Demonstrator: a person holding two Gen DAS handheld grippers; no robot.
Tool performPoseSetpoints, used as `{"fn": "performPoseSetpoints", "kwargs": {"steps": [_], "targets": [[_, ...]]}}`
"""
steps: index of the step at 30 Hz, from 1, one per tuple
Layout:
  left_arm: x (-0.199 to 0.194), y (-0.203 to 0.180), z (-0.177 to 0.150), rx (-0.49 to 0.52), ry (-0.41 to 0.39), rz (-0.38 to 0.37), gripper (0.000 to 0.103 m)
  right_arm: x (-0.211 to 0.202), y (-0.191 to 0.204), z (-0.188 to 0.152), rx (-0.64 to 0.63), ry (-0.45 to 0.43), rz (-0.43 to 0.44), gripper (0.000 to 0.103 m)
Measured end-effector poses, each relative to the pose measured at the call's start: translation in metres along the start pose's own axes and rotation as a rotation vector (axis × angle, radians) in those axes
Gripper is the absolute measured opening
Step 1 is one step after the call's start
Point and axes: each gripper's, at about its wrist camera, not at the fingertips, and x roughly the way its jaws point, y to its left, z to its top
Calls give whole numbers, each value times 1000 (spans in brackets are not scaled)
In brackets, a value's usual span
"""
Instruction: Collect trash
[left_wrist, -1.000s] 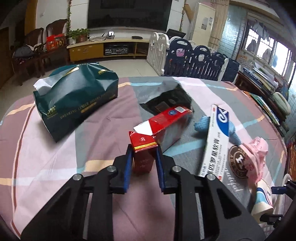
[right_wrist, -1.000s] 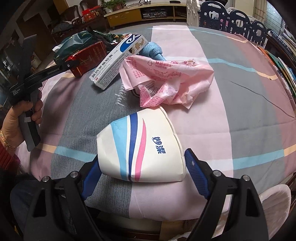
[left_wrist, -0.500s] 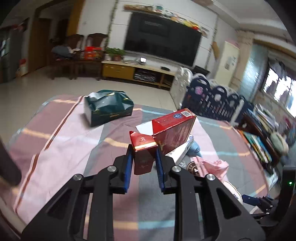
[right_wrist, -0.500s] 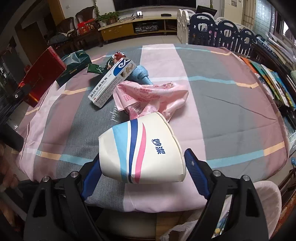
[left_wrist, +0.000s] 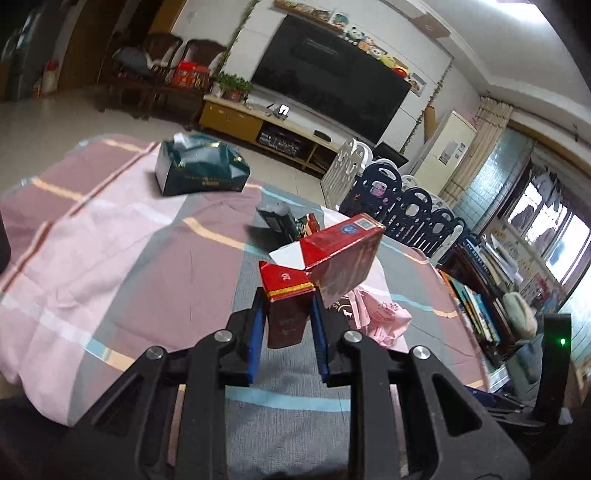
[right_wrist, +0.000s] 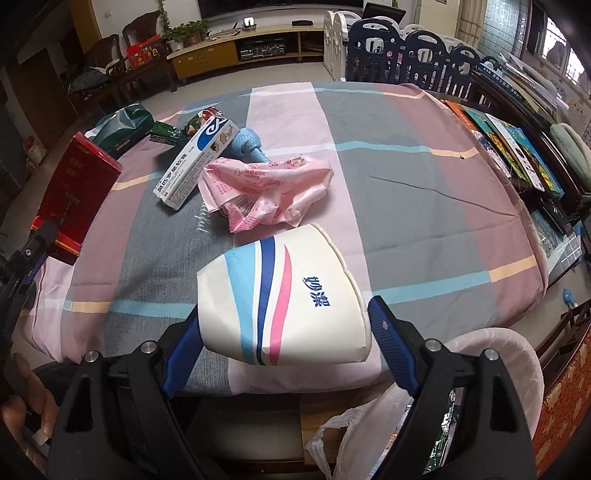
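Observation:
My left gripper (left_wrist: 287, 317) is shut on an open red cigarette box (left_wrist: 325, 258) by its flipped lid and holds it up above the table; the box also shows at the left of the right wrist view (right_wrist: 74, 188). My right gripper (right_wrist: 284, 325) is shut on a crumpled white paper cup (right_wrist: 280, 299) with blue and pink stripes, held above the table's near edge. On the striped tablecloth (right_wrist: 388, 177) lie a pink plastic wrapper (right_wrist: 266, 184), a white and blue medicine box (right_wrist: 195, 158) and a blue cloth (right_wrist: 247, 142).
A dark green tissue pack (left_wrist: 201, 170) sits at the table's far left. Green snack wrappers (right_wrist: 170, 131) lie behind the medicine box. A bin with a white plastic bag (right_wrist: 424, 402) stands below the table's near edge. Books (right_wrist: 517, 147) line a shelf at the right.
My left gripper has lifted the red box higher and swung it leftward, away from the table's middle. My right gripper with the cup has risen slightly and drawn back toward the near edge.

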Motion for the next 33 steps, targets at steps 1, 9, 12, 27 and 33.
{"fn": "performPoseSetpoints", "kwargs": {"steps": [1,9,12,27,33], "targets": [[1,3,0,-22,5,-8,24,-2,3,0,-9,-6,-4,83],[7,12,1,-73,19,-46,24,-12,15,-1,-32,-21,2,83],[7,14,1,-77,23,-41,24,-12,15,-3,-32,-20,4,83],[10,16,-1,-75,34,-28,24,-6,16,-10,-27,-3,16,83],[10,16,-1,-74,38,-25,24,-4,17,-11,-28,0,20,83]]}}
